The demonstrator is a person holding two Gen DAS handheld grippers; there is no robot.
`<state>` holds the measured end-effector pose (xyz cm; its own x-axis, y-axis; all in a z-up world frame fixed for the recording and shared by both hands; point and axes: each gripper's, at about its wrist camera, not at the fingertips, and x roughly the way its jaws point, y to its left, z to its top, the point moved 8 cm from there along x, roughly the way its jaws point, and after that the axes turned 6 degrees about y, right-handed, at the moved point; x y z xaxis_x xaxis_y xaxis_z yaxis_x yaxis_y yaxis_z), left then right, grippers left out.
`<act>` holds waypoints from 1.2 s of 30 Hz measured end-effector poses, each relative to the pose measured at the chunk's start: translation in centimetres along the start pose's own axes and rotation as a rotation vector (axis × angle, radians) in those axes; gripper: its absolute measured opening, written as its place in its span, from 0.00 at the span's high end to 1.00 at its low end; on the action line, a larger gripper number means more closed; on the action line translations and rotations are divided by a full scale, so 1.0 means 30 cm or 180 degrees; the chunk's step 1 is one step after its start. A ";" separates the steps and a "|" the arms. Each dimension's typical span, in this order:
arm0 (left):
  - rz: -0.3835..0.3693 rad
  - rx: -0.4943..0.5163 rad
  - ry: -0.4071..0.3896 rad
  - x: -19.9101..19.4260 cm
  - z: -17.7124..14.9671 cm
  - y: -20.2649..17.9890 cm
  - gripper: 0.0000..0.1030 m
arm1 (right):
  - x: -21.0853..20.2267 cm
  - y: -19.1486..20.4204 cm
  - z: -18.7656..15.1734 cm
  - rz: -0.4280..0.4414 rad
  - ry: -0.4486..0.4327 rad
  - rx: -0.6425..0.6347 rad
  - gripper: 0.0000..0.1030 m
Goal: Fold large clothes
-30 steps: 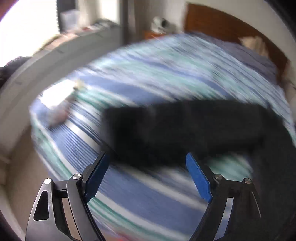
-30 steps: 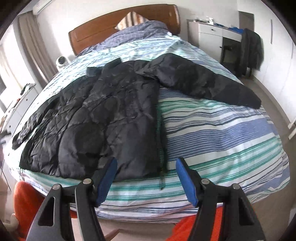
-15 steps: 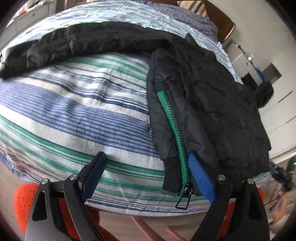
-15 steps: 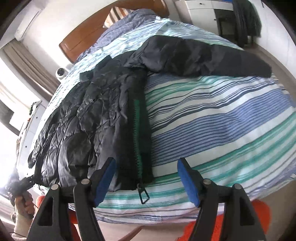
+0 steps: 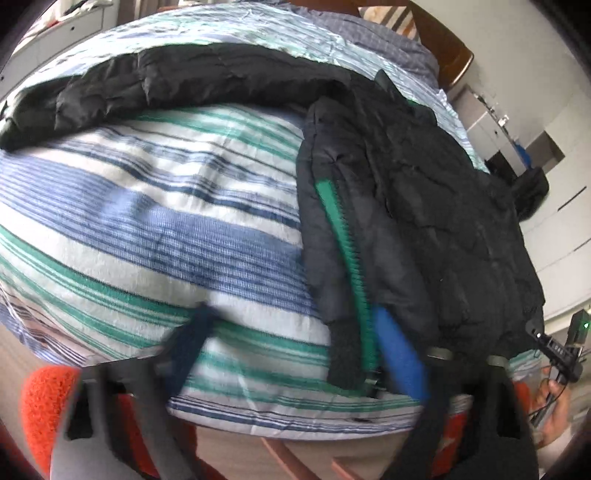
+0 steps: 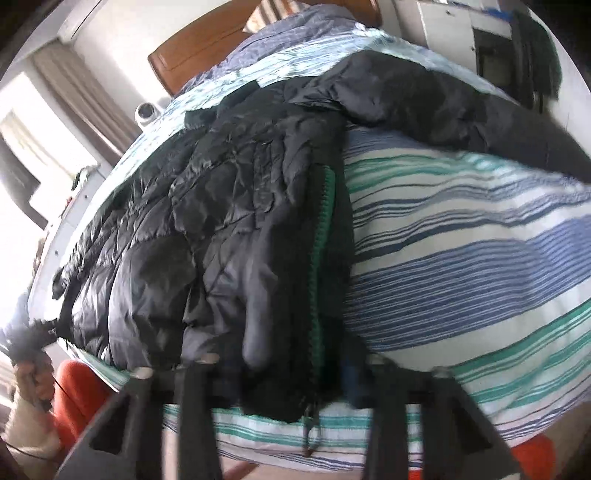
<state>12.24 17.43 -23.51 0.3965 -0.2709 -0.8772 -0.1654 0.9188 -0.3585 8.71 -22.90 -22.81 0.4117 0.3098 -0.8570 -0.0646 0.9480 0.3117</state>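
A black puffer jacket [image 5: 413, 206] with a green zipper [image 5: 343, 240] lies spread on the striped bed, one sleeve [image 5: 177, 81] stretched out sideways. My left gripper [image 5: 295, 350] is open at the jacket's bottom hem; its right blue finger [image 5: 399, 354] lies next to the zipper end. In the right wrist view the jacket [image 6: 221, 221] fills the left half, its zipper [image 6: 319, 258] running down to the hem. My right gripper [image 6: 280, 373] is open, its blurred fingers straddling the hem at the zipper end.
The striped duvet [image 5: 147, 229] covers the bed, with a wooden headboard [image 6: 207, 48] at the far end. White drawers [image 6: 443, 22] and a dark hanging garment [image 6: 535, 48] stand at the right wall. The bed's front edge [image 6: 369, 443] lies just under both grippers.
Both grippers have moved forward and down to the jacket's bottom hem by the zipper. Both stay open. The jacket has not moved.
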 end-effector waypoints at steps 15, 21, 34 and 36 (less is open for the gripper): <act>0.0284 0.0659 0.0117 -0.037 -0.091 -0.076 0.84 | -0.113 0.035 -0.090 -0.0178 -0.0058 -0.0160 0.77; 0.0684 0.0913 -0.0421 -0.222 -0.049 -0.119 0.21 | -0.152 0.017 -0.062 -0.0375 -0.0122 -0.0187 0.51; 0.0468 0.0658 -0.1692 -0.522 0.114 -0.254 0.03 | -0.390 -0.094 -0.014 -0.0723 -0.0664 0.0093 0.33; 0.0370 0.0586 -0.1538 -0.469 0.096 -0.272 0.03 | -0.387 -0.101 -0.018 -0.0824 -0.0689 0.0031 0.33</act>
<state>10.62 14.57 -7.33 0.7632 -0.0410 -0.6449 -0.0889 0.9818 -0.1676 3.63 -29.31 -14.03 0.5969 0.0352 -0.8015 0.0756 0.9921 0.0999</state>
